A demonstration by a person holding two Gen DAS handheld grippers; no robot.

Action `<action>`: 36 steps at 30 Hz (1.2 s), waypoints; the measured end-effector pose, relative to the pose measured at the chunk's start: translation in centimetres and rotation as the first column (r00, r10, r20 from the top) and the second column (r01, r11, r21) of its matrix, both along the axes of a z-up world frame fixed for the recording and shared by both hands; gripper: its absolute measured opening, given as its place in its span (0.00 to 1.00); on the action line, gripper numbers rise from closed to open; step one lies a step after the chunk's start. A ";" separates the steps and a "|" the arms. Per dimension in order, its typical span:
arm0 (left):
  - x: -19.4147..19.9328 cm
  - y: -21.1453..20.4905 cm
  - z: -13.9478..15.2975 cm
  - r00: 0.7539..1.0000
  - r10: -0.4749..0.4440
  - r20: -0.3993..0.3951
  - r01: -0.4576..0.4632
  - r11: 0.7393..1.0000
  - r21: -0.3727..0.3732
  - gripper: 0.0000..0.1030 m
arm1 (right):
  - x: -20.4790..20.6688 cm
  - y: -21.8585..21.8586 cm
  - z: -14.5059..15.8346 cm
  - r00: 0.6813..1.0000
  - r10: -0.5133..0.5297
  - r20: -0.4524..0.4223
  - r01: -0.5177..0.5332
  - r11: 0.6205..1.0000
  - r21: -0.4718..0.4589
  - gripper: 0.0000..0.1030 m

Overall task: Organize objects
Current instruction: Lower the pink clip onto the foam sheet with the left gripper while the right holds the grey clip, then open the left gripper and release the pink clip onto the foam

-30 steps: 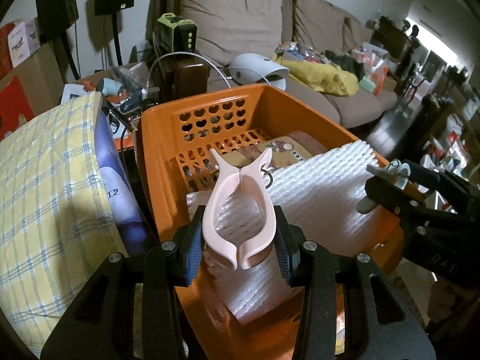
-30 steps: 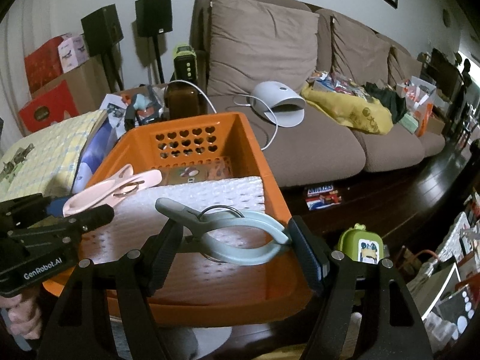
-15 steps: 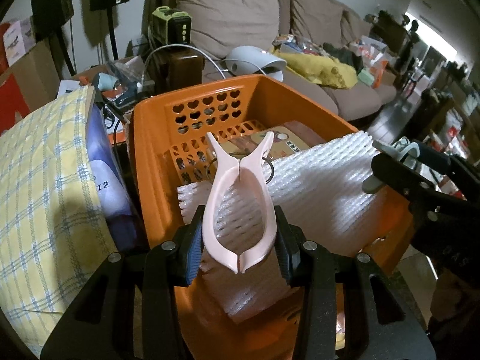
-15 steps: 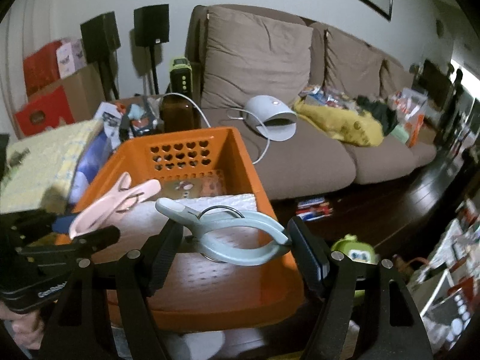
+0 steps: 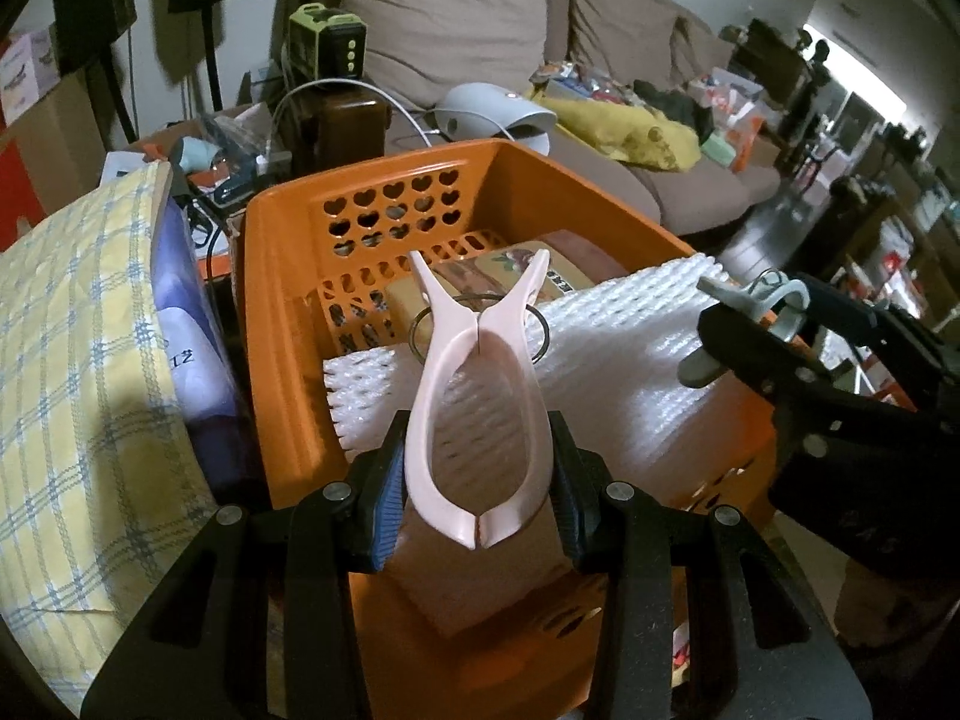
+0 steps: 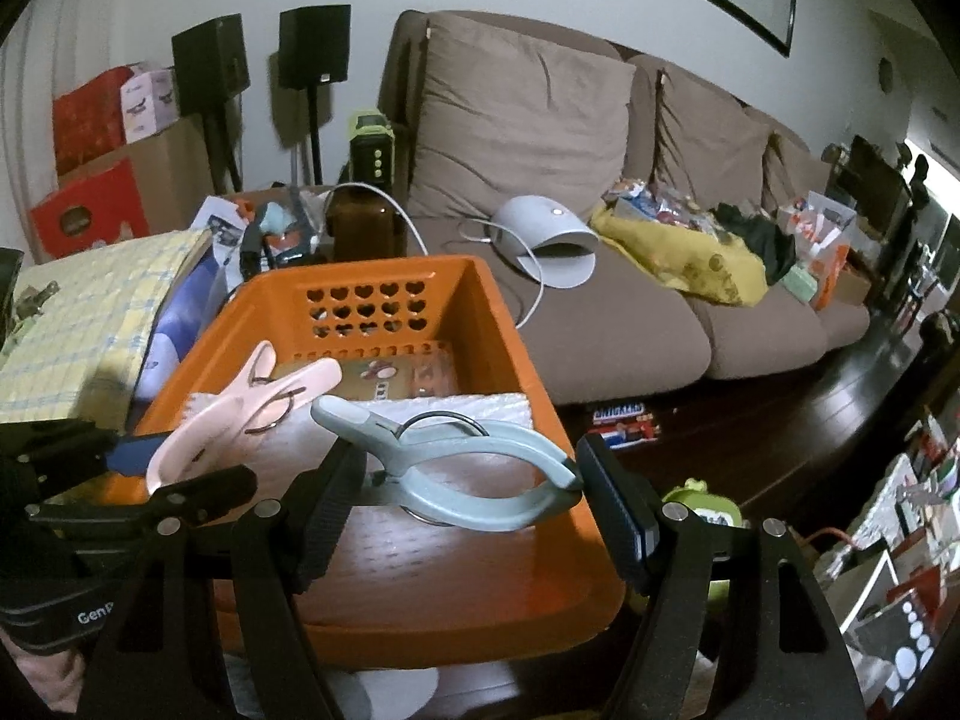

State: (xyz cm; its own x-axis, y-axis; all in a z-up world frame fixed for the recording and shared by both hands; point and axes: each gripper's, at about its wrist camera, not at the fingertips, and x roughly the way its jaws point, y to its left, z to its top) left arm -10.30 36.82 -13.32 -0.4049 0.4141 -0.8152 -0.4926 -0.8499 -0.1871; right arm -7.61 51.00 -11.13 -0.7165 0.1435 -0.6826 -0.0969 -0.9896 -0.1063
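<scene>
Pink plastic clothes peg clamped between left gripper pads, over orange plastic basket. Grey-green plastic peg gripped lengthwise by right gripper. Green frog-shaped toy seen only in right view.

Your pink clip is smooth matt plastic with a thin metal ring; so is the grey-green clip. Below them, the orange basket is glossy moulded plastic, holding white ribbed foam netting. Left of the basket lies yellow checked woven cloth; behind it, a brown fabric sofa.
</scene>
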 end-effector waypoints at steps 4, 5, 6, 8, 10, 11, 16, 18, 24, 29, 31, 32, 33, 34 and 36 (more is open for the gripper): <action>0.3 0.0 0.3 1.000 -0.009 0.022 0.008 1.000 0.024 0.38 | -0.1 -0.2 -0.2 1.000 -0.007 0.007 0.007 0.999 0.031 0.72; 0.5 0.2 0.4 1.000 -0.012 0.018 0.012 1.000 0.022 0.38 | -0.1 -0.2 -0.2 1.000 -0.007 0.009 0.007 0.999 0.042 0.72; 0.7 0.3 0.6 1.000 -0.017 0.015 0.017 1.000 0.020 0.38 | -0.1 -0.3 -0.3 1.000 -0.004 0.012 0.004 0.999 0.051 0.72; 1.0 0.6 0.7 0.999 -0.026 0.020 0.025 1.000 0.019 0.38 | -0.1 -0.3 -0.4 1.000 -0.002 0.017 0.002 0.999 0.043 0.72; 1.1 0.8 0.6 0.999 -0.031 0.024 0.030 0.999 0.012 0.38 | -0.2 -0.3 -0.5 1.000 -0.001 0.024 0.000 0.999 0.047 0.72; 1.2 0.8 0.6 0.999 -0.032 0.025 0.032 0.999 0.009 0.38 | -0.3 -0.3 -0.6 1.000 -0.002 0.026 0.001 0.999 0.051 0.72; 1.3 0.9 0.6 0.999 -0.032 0.026 0.032 0.999 0.007 0.38 | -0.2 -0.2 -0.6 1.000 -0.005 0.028 0.003 0.999 0.053 0.72; 1.3 0.8 0.6 0.999 -0.031 0.027 0.031 1.000 0.005 0.38 | -0.2 -0.3 -0.6 1.000 -0.004 0.030 0.002 0.999 0.054 0.72; 1.1 0.6 0.6 0.999 -0.024 0.031 0.024 1.000 -0.002 0.38 | -0.4 -0.6 -0.8 0.999 0.006 0.039 -0.008 0.998 0.060 0.72; 0.9 0.3 0.5 0.999 -0.009 0.038 0.009 1.000 0.001 0.38 | -0.4 -0.6 -1.0 0.999 0.008 0.048 -0.011 0.998 0.066 0.72; 0.8 0.2 0.4 0.999 -0.004 0.041 0.004 1.000 -0.001 0.38 | -0.4 -0.6 -1.1 0.999 0.008 0.052 -0.012 0.997 0.071 0.72; 0.7 0.2 0.3 0.999 -0.001 0.045 0.001 1.000 -0.001 0.38 | -0.5 -0.6 -1.1 0.998 0.009 0.054 -0.013 0.997 0.071 0.72; 0.7 0.2 0.3 0.999 0.000 0.048 0.000 1.000 -0.002 0.38 | -0.4 -0.6 -1.1 0.998 0.010 0.056 -0.014 0.997 0.071 0.72; 0.7 0.3 0.1 0.999 0.001 0.052 -0.001 1.000 -0.003 0.38 | -0.4 -0.6 -1.2 0.998 0.011 0.060 -0.015 0.997 0.071 0.72; 0.8 0.3 0.0 0.999 0.002 0.053 -0.002 1.000 -0.006 0.38 | -0.5 -0.7 -1.4 0.998 0.012 0.068 -0.017 0.997 0.074 0.72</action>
State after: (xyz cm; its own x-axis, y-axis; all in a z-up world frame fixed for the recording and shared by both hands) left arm -9.54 37.12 -13.30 -0.3619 0.4083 -0.8380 -0.4805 -0.8520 -0.2077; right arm -8.10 50.35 -12.53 -0.6717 0.1857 -0.7171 -0.0724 -0.9799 -0.1859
